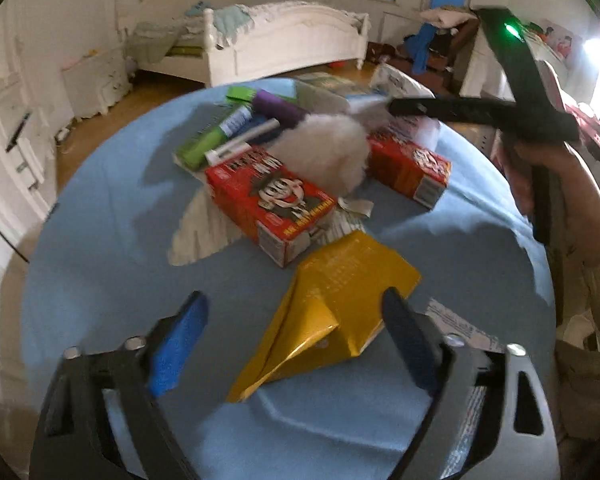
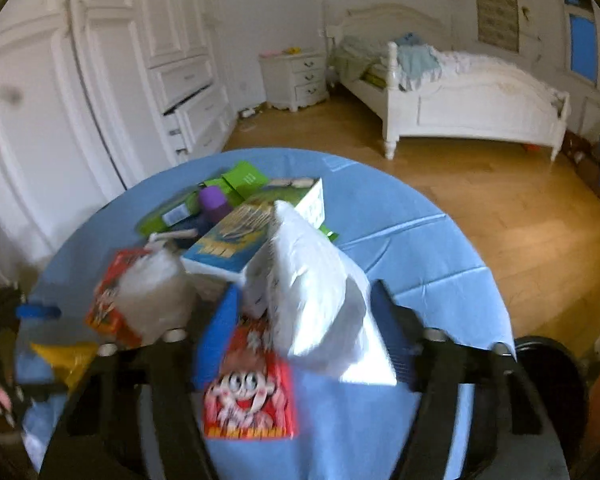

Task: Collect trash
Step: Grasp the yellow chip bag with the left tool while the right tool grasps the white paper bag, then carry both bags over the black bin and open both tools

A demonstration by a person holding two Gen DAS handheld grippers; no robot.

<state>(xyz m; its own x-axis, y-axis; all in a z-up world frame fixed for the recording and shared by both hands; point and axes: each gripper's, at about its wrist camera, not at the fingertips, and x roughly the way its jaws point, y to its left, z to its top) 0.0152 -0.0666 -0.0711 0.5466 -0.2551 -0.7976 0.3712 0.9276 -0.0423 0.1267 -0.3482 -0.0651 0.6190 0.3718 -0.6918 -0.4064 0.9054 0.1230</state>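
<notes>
A round table with a blue cloth [image 1: 100, 264] holds a pile of trash. In the left wrist view my left gripper [image 1: 296, 336] is open, its jaws either side of a crumpled yellow wrapper [image 1: 332, 312]. Behind it lie a red box [image 1: 272, 204], a second red box [image 1: 412, 168], a white fluffy wad [image 1: 324, 152], green packs and a purple tube [image 1: 276, 108]. My right gripper [image 2: 304, 332] is open around a white plastic bag [image 2: 312, 280], above a red snack packet [image 2: 248, 392]. It shows in the left wrist view as a black tool [image 1: 460, 108] over the pile.
A blue and yellow box [image 2: 236, 240] lies behind the white bag. A white bed [image 2: 460, 96], a nightstand [image 2: 296, 76] and a wardrobe [image 2: 100, 80] stand on the wooden floor beyond the table. A dark round bin [image 2: 548, 372] sits at the table's right edge.
</notes>
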